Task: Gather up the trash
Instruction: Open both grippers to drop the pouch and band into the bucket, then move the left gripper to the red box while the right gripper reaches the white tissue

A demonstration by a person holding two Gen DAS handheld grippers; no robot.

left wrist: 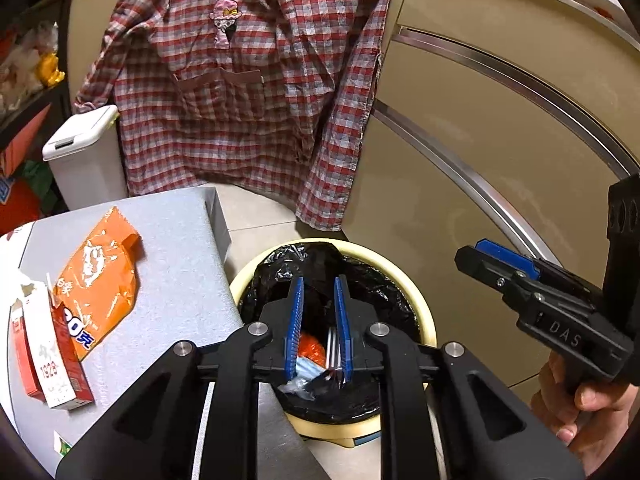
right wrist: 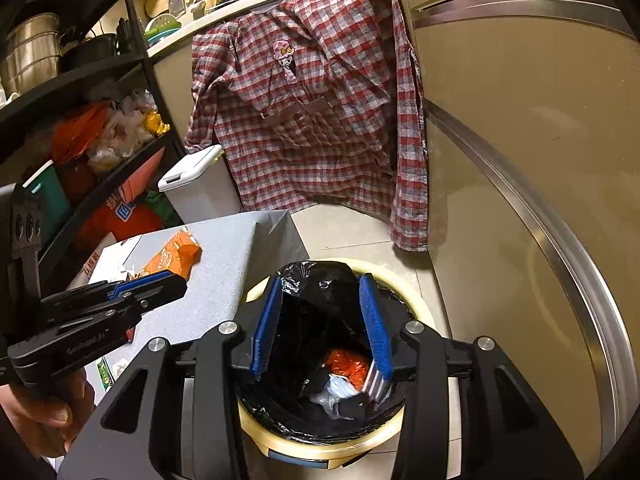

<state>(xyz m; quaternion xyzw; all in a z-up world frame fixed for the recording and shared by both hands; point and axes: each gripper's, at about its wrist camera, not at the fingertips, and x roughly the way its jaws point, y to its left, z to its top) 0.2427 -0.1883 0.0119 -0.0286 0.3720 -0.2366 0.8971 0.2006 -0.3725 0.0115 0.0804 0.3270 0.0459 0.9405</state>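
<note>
A cream round bin (left wrist: 416,304) with a black liner stands on the floor; it also shows in the right wrist view (right wrist: 420,304). Orange, white and black trash (right wrist: 344,376) lies inside it. My left gripper (left wrist: 319,286) hangs over the bin mouth, jaws slightly apart and empty. My right gripper (right wrist: 322,286) is open and empty above the bin; it also shows from the side in the left wrist view (left wrist: 480,256). An orange plastic packet (left wrist: 98,280) and a torn red-and-white carton (left wrist: 52,356) lie on the grey table (left wrist: 180,256).
A checked shirt (left wrist: 248,80) hangs over the counter edge behind the bin. A small white lidded bin (left wrist: 84,160) stands beside a black shelf rack (right wrist: 80,120) of bags and pots. Beige cabinet fronts (left wrist: 500,140) run along the right.
</note>
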